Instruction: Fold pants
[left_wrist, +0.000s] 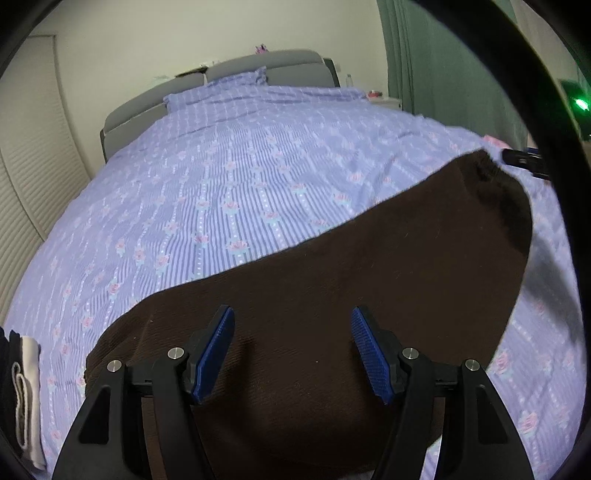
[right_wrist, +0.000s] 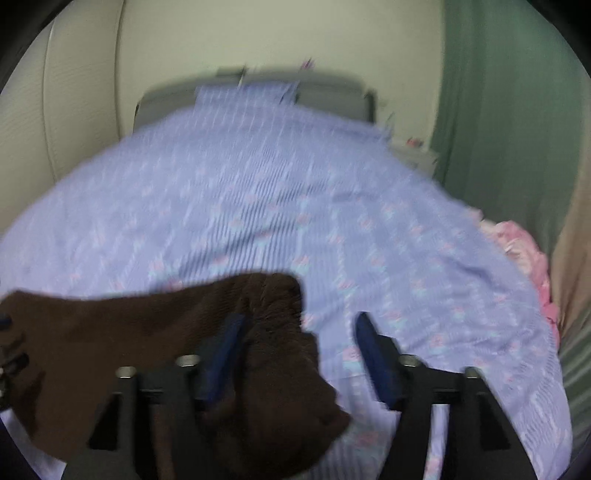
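A bed (left_wrist: 258, 177) fills most of both views, covered by a lavender striped bedspread (left_wrist: 207, 206) with small pink flowers. At its far end stand a grey padded headboard (left_wrist: 280, 61) and a pillow (left_wrist: 236, 79) in the same print. A pale wall lies behind, a louvred door (left_wrist: 26, 192) on the left and a green curtain (left_wrist: 443, 59) on the right. A folded stack of black and white clothes (left_wrist: 22, 391) sits at the bed's near left edge, and pink fabric (right_wrist: 524, 251) shows at the right edge in the right wrist view.

The dark brown pants (left_wrist: 351, 295) lie spread on the bedspread near the front of the bed, running diagonally from the lower left up to the right.

The left tongs (left_wrist: 291, 350) are spread wide, their blue pads well apart above the brown cloth, gripping nothing. The right tongs (right_wrist: 299, 354) are likewise wide apart; that view is blurred. A bunched end of the pants (right_wrist: 273, 332) lies between the pads, close against the left pad (right_wrist: 225, 350), while the right pad stands over bare bedspread. Whether the cloth touches the pad cannot be told.
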